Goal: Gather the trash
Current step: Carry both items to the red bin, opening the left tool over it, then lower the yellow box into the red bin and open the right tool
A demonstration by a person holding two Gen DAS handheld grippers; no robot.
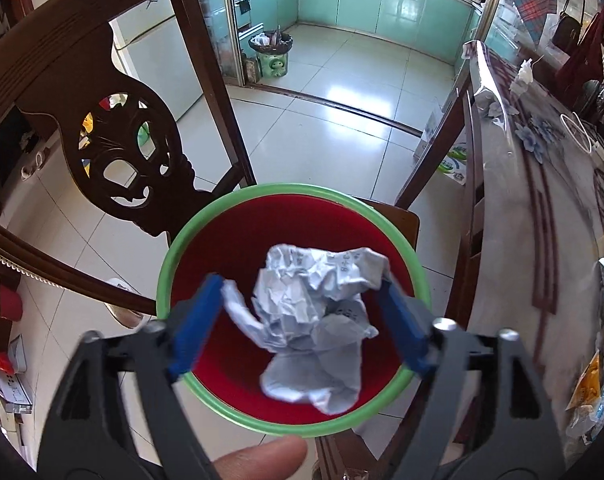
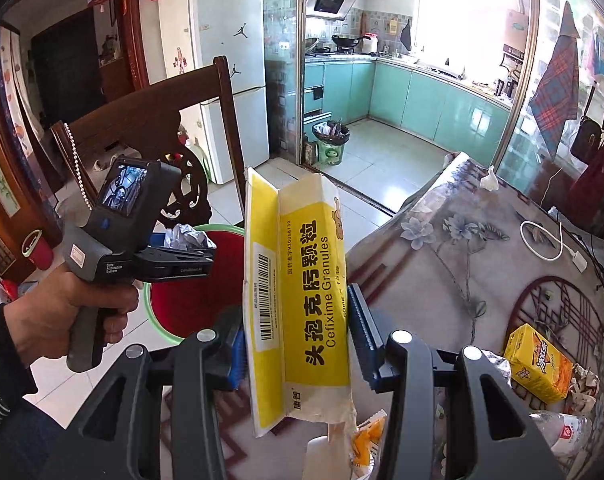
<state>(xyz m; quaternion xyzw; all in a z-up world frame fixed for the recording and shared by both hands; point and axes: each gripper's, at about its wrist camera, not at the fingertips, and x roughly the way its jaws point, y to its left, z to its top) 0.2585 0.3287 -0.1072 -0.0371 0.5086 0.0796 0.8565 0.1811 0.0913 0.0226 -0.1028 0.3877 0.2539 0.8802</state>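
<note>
A red bin with a green rim stands on a wooden chair seat; it also shows in the right wrist view. My left gripper hangs over the bin's mouth, its blue fingers spread wide. A crumpled white paper ball sits between them over the bin, motion-blurred, barely touching the pads. My right gripper is shut on a flattened yellow medicine box, held upright beside the table edge. The left gripper with the paper shows there too.
A carved dark chair back rises left of the bin. The table with a floral cover holds a yellow carton, wrappers, a plastic bottle and a white cable. A second bin stands in the kitchen doorway.
</note>
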